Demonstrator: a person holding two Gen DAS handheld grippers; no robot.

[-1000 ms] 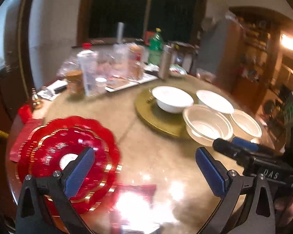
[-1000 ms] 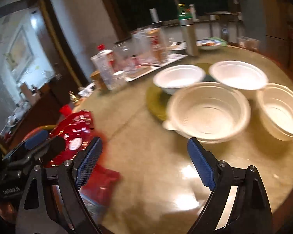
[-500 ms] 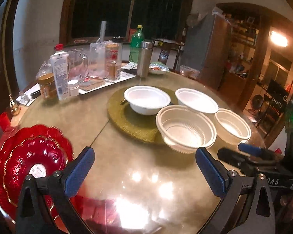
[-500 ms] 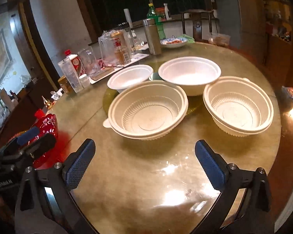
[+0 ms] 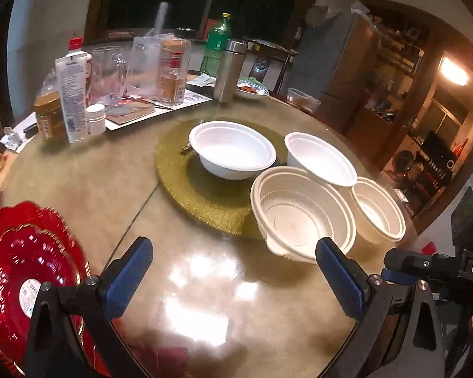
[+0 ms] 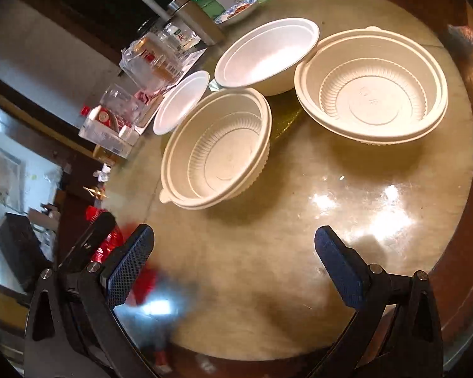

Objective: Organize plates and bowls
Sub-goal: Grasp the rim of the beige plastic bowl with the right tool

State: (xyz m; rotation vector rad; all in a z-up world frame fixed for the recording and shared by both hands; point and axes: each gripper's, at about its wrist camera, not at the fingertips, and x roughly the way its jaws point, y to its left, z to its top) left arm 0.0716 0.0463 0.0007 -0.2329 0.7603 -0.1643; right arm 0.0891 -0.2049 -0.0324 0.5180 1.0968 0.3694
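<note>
**Grippers spread wide above the desk, nothing held**

Your left gripper (image 5: 233, 271) tips downward over bare desk (image 5: 205, 299), blue pads (image 5: 127, 278) far apart and released. Left of it lie the stacked red plates (image 5: 25, 271), the smaller on top of the larger. Ahead sits the near ribbed bowl (image 5: 302, 217), partly on the gold mat (image 5: 205, 189), where one white bowl (image 5: 233, 151) stands; a second white bowl (image 5: 320, 159) stands farther right.

Your right gripper (image 6: 233, 261) also points down, rolled so the desk looks tilted. Its jaws have just been opening and now stand wide, with nothing between them. The near ribbed bowl lies ahead to the left, the far ribbed bowl (image 6: 372, 94) ahead to the right, well apart from the pads.
</note>
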